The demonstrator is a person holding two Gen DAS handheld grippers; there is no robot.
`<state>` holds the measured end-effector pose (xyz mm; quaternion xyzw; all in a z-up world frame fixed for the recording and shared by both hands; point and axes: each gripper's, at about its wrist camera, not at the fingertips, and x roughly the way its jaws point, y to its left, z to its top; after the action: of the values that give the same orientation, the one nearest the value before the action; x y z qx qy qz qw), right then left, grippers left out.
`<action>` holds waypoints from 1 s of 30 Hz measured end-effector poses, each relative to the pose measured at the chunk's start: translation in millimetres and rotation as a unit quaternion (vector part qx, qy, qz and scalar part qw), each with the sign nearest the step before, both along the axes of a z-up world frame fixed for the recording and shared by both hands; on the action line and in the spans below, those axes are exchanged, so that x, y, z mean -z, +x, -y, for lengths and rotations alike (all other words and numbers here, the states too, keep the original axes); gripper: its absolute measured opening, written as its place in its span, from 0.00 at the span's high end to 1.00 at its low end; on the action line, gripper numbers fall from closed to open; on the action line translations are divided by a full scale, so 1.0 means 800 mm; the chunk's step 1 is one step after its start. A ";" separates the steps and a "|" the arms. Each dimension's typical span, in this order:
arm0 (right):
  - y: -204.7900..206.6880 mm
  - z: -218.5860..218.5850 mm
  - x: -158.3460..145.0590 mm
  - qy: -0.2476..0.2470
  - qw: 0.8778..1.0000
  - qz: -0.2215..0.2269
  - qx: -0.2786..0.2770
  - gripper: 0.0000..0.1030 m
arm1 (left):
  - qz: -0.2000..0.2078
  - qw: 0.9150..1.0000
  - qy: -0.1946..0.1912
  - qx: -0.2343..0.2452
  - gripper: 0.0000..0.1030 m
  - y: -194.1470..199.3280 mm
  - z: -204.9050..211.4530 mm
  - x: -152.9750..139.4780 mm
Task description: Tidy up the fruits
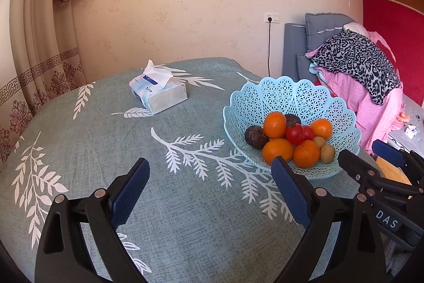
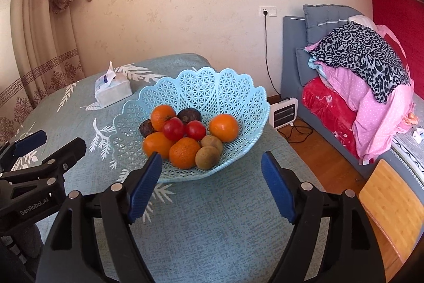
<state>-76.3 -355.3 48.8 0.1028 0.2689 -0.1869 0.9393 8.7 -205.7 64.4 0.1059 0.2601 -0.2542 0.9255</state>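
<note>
A light blue lattice basket (image 2: 212, 86) (image 1: 291, 94) stands on the table and holds several oranges (image 2: 224, 127) (image 1: 274, 124), two tomatoes (image 2: 173, 128) (image 1: 295, 134), two kiwis (image 2: 207, 157) (image 1: 327, 153) and two dark fruits (image 2: 189, 115) (image 1: 255, 137). My right gripper (image 2: 212, 169) is open and empty just in front of the basket's near rim. My left gripper (image 1: 210, 171) is open and empty over the cloth, left of the basket. Each gripper shows in the other's view: the right (image 1: 371, 161), the left (image 2: 50, 142).
A tissue box (image 1: 158, 94) (image 2: 112, 90) lies on the teal leaf-patterned tablecloth (image 1: 106, 150) behind and left of the basket. To the right are a bed with piled blankets (image 2: 357, 81), a small heater (image 2: 283, 113) on the floor and a bamboo board (image 2: 392, 203).
</note>
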 end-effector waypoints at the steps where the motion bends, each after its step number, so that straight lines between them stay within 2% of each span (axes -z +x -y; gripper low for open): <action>1: 0.002 -0.004 0.000 -0.004 1.000 -0.003 -0.005 0.18 | 0.000 1.000 0.001 0.000 0.10 0.000 0.000 0.000; 7: 0.008 -0.013 -0.002 -0.018 1.000 -0.015 -0.016 0.14 | 0.005 1.000 0.007 -0.014 0.08 0.002 -0.003 0.003; 14: 0.009 -0.014 -0.003 -0.024 0.999 -0.020 -0.012 0.12 | 0.032 0.999 0.028 -0.019 0.06 -0.005 0.002 0.004; 30: 0.009 -0.014 -0.003 -0.030 0.999 -0.022 -0.011 0.04 | 0.029 0.998 0.037 -0.028 0.05 -0.003 0.001 0.004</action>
<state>-69.3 -344.4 51.4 0.0671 0.2851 -0.1868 0.9377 6.4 -206.4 61.5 0.1403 0.2455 -0.2152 0.9347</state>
